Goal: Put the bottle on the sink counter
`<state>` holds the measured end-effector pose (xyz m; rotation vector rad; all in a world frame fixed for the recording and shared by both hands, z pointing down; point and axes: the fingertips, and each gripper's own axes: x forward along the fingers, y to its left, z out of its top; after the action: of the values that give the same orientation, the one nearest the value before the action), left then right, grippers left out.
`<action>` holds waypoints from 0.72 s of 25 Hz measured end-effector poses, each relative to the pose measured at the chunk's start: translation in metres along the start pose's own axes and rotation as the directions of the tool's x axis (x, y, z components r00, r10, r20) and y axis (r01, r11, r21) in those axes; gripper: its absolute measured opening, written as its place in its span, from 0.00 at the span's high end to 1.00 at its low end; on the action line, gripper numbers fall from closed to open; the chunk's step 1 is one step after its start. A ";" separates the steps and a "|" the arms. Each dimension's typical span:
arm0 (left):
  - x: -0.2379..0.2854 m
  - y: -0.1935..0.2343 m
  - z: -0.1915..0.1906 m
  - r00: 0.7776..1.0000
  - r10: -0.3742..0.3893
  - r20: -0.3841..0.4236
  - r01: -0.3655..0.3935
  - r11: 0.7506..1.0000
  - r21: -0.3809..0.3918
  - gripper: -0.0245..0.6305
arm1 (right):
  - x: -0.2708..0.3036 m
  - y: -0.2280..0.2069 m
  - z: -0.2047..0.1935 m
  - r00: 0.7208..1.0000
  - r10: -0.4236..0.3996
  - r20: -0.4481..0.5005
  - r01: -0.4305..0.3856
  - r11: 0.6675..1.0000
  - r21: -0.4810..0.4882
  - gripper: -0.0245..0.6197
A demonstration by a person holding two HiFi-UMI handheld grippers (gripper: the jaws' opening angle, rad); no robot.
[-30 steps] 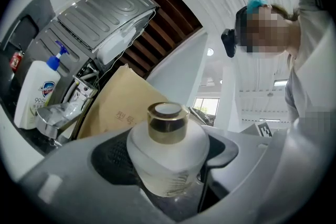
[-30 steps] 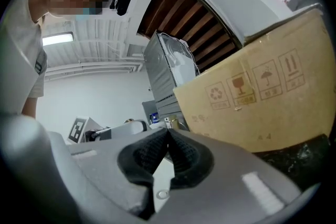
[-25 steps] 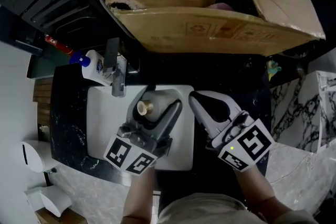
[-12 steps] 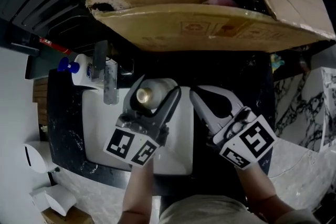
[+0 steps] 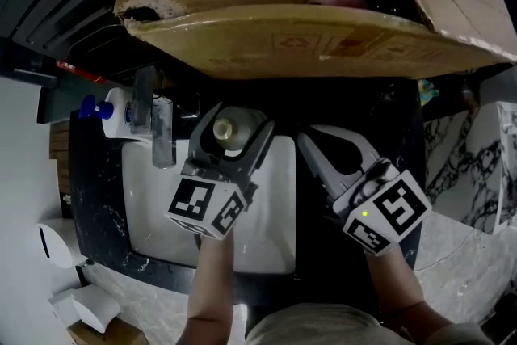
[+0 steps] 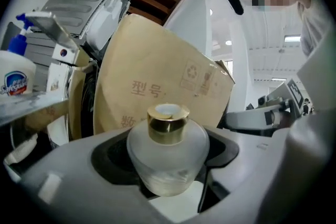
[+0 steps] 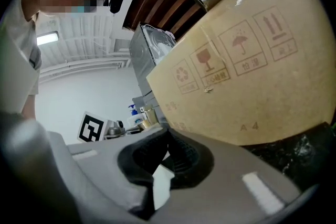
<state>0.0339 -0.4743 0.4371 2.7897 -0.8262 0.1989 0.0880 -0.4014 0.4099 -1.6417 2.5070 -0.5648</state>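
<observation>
— Left gripper (image 5: pixel 242 119)?
— Fingers clamped on the frosted round belly of the bottle (image 6: pixel 167 157), gold cap up. Held upright that way, most likely to stand straight on its base once lowered.
— Over what?
— Over the back rim of the white sink (image 5: pixel 271 242), just right of the faucet (image 5: pixel 158 133). Not yet down on the dark counter (image 5: pixel 95 198).
— Right gripper (image 5: pixel 317 138)?
— Fingers closed together on nothing, off to the right of the sink, apart from the bottle. Probably just held out of the way.
— Room to set down?
— Tight at the back, under the overhanging cardboard box (image 5: pixel 283 28), with a spray bottle (image 5: pixel 109 107) filling the left corner behind the faucet. Seemingly freer on the strip right of the sink. Worth minding the sink edge: risk of tipping with the base half over it.
</observation>
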 end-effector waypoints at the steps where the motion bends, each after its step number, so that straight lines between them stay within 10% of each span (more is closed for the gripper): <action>1: 0.002 0.002 -0.004 1.000 0.007 -0.013 -0.007 1.000 -0.004 0.44 | 0.000 -0.003 0.000 1.000 -0.004 0.000 0.004 1.000 0.002 0.96; 18: 0.039 0.026 -0.027 0.984 0.087 -0.157 -0.074 0.994 0.084 0.44 | 0.009 -0.007 -0.013 1.000 0.012 -0.015 -0.011 1.000 0.023 0.96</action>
<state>0.0498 -0.5092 0.4755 2.7684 -0.9100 0.4723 0.0867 -0.4088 0.4254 -1.6202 2.5089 -0.6054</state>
